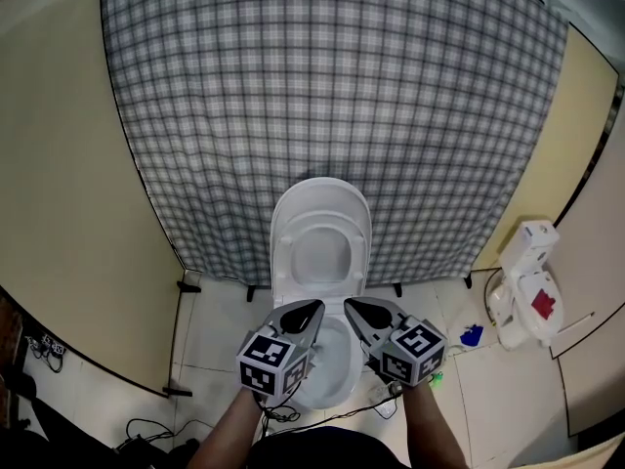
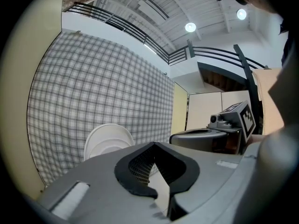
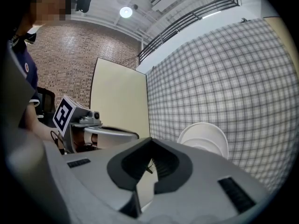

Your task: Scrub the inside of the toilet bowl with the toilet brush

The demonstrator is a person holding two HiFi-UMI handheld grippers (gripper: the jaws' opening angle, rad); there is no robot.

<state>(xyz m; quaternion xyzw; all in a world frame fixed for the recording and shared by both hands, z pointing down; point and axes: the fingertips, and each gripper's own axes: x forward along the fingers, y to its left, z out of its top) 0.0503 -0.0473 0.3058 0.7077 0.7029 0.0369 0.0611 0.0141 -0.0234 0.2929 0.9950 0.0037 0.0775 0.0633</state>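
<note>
A grey checked cloth [image 1: 332,86] hangs as a backdrop, flanked by 2 beige partition panels [image 1: 59,164], 1 on each side. On the pale tiled floor [image 1: 508,399] at the right sit a white plastic object [image 1: 522,272] with a red patch and, near it, a small blue item [image 1: 472,336]. Black cables [image 1: 146,430] trail at the lower left. A brick wall [image 3: 70,45] rises under a round ceiling lamp [image 3: 125,11].

1. Staged bathroom corner inside a big hall, not a real home.
2. White toilet [image 1: 320,252] on a tiled floor [image 1: 220,322], backed only by a hung checked cloth [image 1: 332,96].
3. Freestanding beige partition panels [image 1: 68,184] on small feet at either side.
4. Beyond: brick wall [image 3: 70,45], high ceiling with round lamps [image 3: 125,11], black upper-level railing [image 2: 117,24].
5. Loose cables [image 1: 146,426] lying on the floor.
</note>
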